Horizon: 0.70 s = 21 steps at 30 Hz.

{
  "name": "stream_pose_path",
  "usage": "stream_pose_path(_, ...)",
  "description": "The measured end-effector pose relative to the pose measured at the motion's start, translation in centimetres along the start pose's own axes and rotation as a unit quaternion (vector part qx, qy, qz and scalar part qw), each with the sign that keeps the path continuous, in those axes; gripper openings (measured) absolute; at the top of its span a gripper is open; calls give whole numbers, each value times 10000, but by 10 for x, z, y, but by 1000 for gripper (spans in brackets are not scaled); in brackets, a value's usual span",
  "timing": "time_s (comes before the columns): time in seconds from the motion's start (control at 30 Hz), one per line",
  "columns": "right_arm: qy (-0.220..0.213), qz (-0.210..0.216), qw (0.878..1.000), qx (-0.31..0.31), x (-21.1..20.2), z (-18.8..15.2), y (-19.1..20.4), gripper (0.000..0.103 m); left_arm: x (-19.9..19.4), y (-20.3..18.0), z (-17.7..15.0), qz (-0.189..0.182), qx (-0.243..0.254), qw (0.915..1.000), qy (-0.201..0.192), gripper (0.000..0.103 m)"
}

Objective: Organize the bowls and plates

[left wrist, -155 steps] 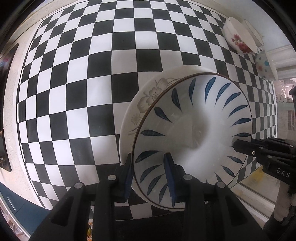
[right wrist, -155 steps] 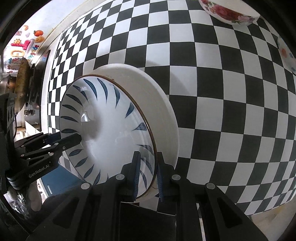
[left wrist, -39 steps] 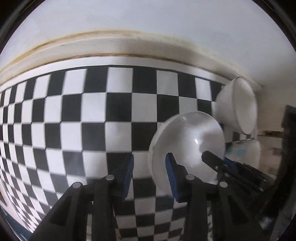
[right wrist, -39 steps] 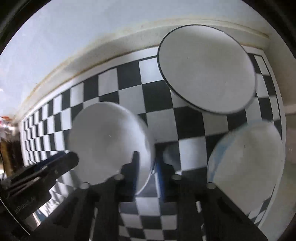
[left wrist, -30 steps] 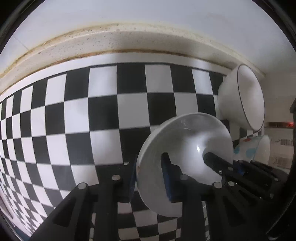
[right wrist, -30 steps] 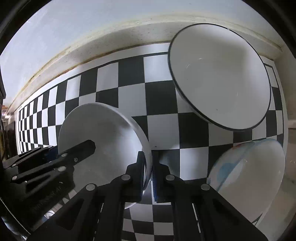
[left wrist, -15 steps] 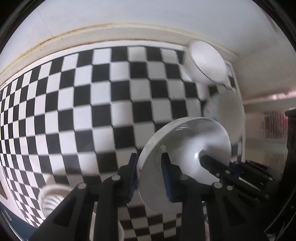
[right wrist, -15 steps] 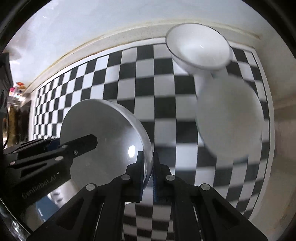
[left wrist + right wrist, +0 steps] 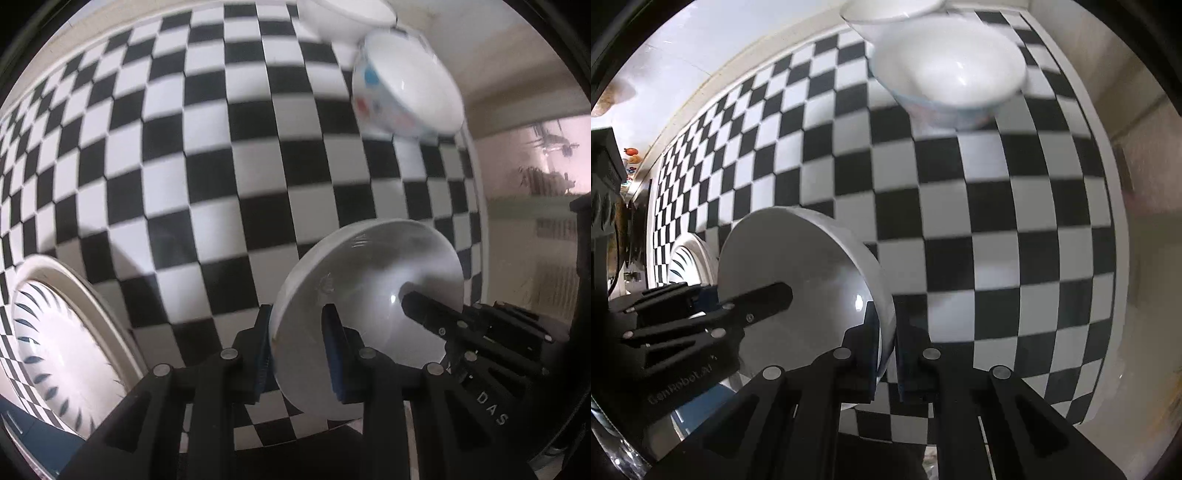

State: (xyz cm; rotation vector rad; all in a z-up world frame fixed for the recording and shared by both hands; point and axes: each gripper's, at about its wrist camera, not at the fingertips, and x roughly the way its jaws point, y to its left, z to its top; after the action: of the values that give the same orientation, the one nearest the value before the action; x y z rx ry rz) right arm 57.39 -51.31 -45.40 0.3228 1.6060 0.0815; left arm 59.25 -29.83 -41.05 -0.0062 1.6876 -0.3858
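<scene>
Both grippers carry one plain white bowl [image 9: 369, 314] above the checkered cloth [image 9: 221, 166]: the left gripper [image 9: 299, 350] and right gripper [image 9: 886, 347] each pinch its rim. Next, likely, comes lowering it onto the blue-leaf plate stack [image 9: 55, 350].

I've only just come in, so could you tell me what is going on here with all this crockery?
A person with a gripper in each hand is sorting dishes on a checkered cloth. Both grippers grasp one plain white bowl by opposite rims: the left gripper and the right gripper. A blue-leaf plate sits stacked on a cream plate at the left. A dotted bowl and another white bowl wait at the far side.
</scene>
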Motion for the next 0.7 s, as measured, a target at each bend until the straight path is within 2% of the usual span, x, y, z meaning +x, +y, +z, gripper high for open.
stream_pose_path(0.33,293,-62,9995,-52,42,-15,3,9,37,1,-5,198,-130,9992,320,23)
stream_pose_path(0.7,364,-167,9990,-214,64,-14,35,9,43,-14,-5,266,-194,9991,280,23)
